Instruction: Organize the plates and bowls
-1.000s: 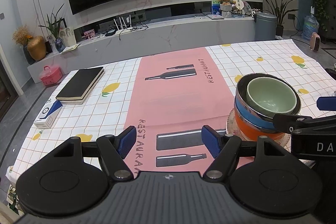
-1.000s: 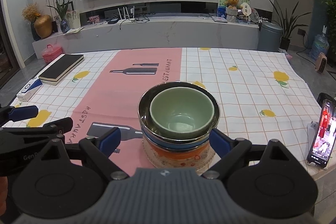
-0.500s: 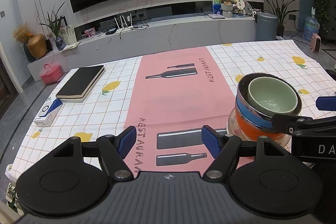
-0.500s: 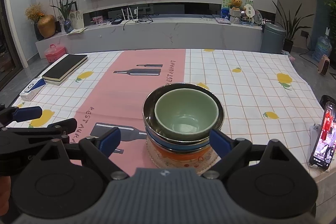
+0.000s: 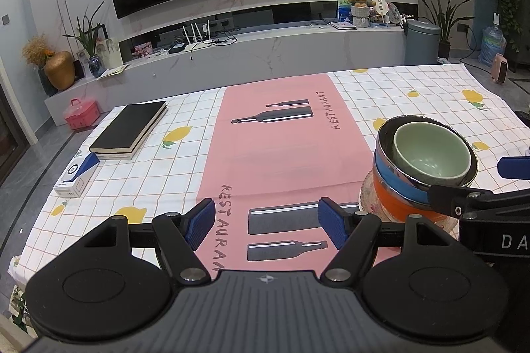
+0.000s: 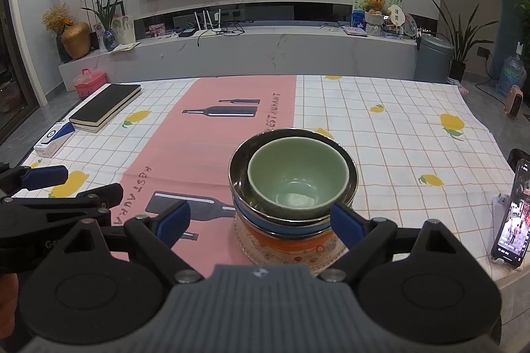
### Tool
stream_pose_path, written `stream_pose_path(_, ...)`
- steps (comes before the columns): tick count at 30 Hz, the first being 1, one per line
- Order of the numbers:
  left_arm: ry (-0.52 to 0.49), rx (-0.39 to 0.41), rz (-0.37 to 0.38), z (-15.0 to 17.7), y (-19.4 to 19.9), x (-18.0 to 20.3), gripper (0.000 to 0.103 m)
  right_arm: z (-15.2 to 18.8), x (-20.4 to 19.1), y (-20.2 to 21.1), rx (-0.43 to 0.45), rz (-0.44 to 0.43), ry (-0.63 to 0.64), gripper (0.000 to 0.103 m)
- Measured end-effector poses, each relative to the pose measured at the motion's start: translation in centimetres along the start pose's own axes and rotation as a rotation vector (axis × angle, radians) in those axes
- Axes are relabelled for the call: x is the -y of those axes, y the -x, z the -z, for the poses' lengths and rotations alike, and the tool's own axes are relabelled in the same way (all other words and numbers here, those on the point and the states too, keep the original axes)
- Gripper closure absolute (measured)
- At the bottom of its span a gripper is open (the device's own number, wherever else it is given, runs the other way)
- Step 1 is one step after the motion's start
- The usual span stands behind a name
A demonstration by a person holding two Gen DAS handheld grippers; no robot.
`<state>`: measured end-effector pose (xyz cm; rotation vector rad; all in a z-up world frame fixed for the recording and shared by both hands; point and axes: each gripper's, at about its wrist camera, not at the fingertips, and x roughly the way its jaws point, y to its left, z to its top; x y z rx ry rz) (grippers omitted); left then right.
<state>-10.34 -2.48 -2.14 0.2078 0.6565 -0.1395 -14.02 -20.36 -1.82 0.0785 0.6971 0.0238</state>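
Left wrist view: the left gripper (image 5: 265,220) sits at lower centre, jaws spread wide with nothing between them, above a pink table runner (image 5: 285,154). The stack of nested bowls (image 5: 420,174) stands at right of frame, well off to the side of these jaws, with the right gripper (image 5: 480,187) entering from the right edge beside it. A black notebook (image 5: 132,131) lies at upper left. Right wrist view: the right gripper (image 6: 258,220), jaws spread and empty, points straight at the stack (image 6: 291,204), topped by a green bowl (image 6: 298,177), which fills the gap just ahead. The right hand looks nearer for the next grasp.
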Motion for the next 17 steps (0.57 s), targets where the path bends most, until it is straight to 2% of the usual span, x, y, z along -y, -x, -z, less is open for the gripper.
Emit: stream_pose_path(17,0.003,-0.002,0.008,0.17,0.04,-0.22,0.02,0.02,-0.06,-0.03,-0.001,-0.005,0.002,0.013)
